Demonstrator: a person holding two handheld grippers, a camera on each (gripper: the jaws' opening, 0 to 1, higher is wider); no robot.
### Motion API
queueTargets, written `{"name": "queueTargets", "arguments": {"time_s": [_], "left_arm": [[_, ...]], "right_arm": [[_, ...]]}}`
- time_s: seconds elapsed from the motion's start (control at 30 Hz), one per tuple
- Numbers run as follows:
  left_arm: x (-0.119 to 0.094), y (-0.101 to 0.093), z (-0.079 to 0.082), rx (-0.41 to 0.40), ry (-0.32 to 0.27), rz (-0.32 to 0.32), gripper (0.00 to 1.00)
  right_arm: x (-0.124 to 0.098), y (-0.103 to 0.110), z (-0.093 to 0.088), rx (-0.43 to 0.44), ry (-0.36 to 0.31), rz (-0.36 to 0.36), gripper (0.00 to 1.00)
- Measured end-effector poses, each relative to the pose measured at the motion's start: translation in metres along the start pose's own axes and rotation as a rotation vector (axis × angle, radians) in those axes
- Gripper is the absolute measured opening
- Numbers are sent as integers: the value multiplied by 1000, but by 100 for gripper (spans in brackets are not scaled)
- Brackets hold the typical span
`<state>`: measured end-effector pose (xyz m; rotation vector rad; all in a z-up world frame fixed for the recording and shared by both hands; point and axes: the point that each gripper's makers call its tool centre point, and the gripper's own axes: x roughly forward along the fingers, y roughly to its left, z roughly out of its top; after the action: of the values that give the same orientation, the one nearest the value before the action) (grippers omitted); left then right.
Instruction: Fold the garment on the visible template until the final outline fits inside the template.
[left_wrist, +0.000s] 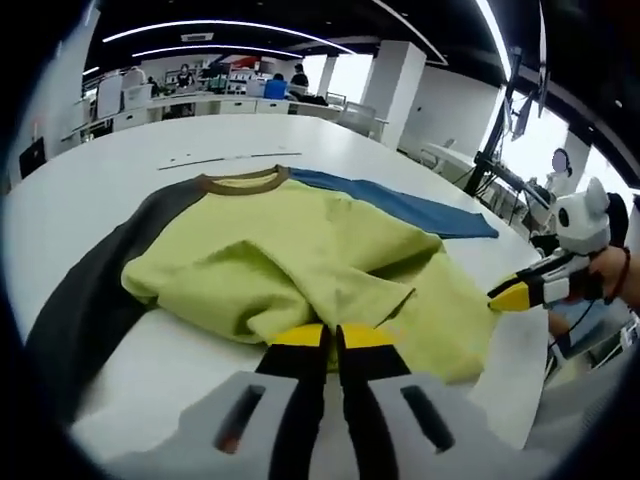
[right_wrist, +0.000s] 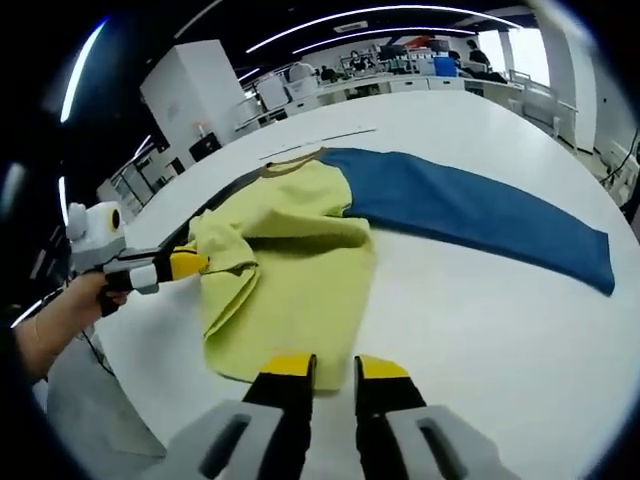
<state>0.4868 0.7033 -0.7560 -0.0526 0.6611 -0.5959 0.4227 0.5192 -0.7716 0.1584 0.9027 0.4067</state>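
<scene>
Folding is midway by the look of it: the shirt (right_wrist: 290, 250) lies on the white desk (right_wrist: 480, 330), its yellow body bunched and doubled over itself, one dark sleeve (left_wrist: 95, 290) spread to one side and the blue sleeve (right_wrist: 470, 210) stretched flat to the other. In the left gripper view the left tool (left_wrist: 333, 338) sits at the yellow hem with its jaws clenched together, touching the cloth, though whether any fabric is pinched between them I cannot tell. In the right gripper view the right tool (right_wrist: 335, 368) hovers just off the near yellow edge, jaws released with a clear gap and nothing in it. No template outline is plain to see under the cloth. Next, I judge, the sleeves need bringing in over the body, and the rumpled yellow panel wants smoothing first.
</scene>
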Motion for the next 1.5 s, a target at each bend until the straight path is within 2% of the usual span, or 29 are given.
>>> {"name": "queueTargets", "arguments": {"time_s": [0.17,0.47,0.7,0.9,0.97,1.27,1.4,1.5], "left_arm": [[-9,-1,-1,-1,16,-5,1],[-39,5,-2,-16,19,6,0],[-60,7,-3,7,23,2,0],[-78,7,-5,3,14,9,0],[-84,8,-8,-13,21,19,0],[-111,2,-31,27,84,9,0],[-122,3,-45,69,128,27,0],[-127,1,-52,89,141,29,0]], "right_arm": [[1,-1,0,32,1,1,6],[1,-3,3,53,5,-2,0],[-3,-2,9,52,-6,-5,0],[-9,7,22,27,-28,3,0],[-10,11,27,14,-35,10,0],[-11,30,44,-39,-53,40,0],[-9,43,52,-78,-58,59,0],[-5,53,56,-114,-50,71,0]]}}
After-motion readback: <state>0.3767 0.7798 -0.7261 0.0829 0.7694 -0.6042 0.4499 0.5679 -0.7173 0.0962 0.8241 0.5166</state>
